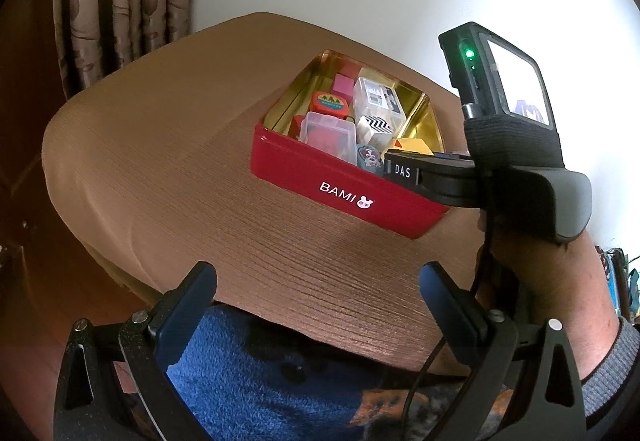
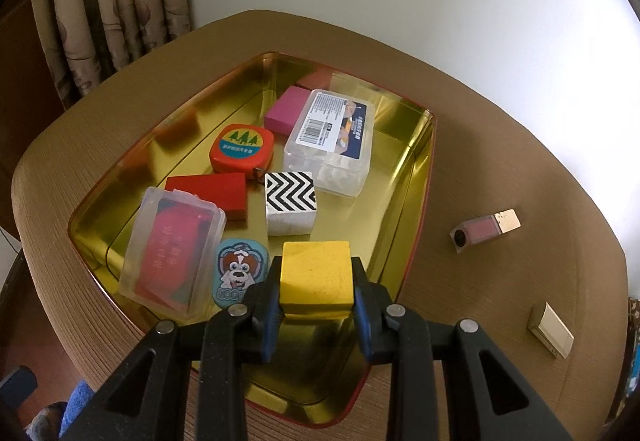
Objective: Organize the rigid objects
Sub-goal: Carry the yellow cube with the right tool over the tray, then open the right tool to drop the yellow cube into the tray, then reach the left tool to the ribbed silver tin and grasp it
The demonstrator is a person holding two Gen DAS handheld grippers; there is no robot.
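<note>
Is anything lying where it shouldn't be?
Yes. Two things lie outside the red tin, on the table: a pink tube with a gold cap, tipped on its side, and a small cream block. The right tongs hold the yellow block over the tin.

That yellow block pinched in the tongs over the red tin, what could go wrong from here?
1. The yellow block hangs in the right gripper above the tin, near its front wall. Released here, it could land on the dog sticker or knock the zigzag block.
2. The tin is already crowded, so the block may settle tilted.
3. The small pink item and beige piece on the table could get overlooked.
</note>
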